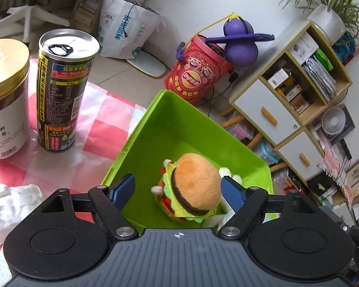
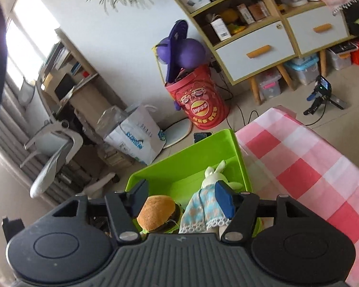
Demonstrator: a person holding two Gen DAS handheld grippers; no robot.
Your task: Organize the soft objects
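Note:
A green plastic bin (image 1: 155, 131) stands on the pink checked cloth. A plush hamburger (image 1: 191, 186) lies inside it, with a white plush rabbit (image 1: 225, 172) partly hidden behind it. My left gripper (image 1: 177, 191) is open above the bin, its blue pads either side of the hamburger without touching. In the right wrist view the bin (image 2: 184, 167) holds the hamburger (image 2: 158, 212) and the rabbit in a blue dress (image 2: 208, 201). My right gripper (image 2: 182, 198) is open above both toys. A crumpled white cloth (image 1: 9, 205) lies on the table left of the bin.
A black drink can (image 1: 64, 91) and a gold-lidded jar (image 1: 4, 95) stand on the cloth left of the bin. On the floor behind are a red snack bucket (image 1: 196, 74), a paper bag (image 1: 126, 28) and a drawer cabinet (image 1: 292, 91). An office chair (image 2: 52, 143) stands left.

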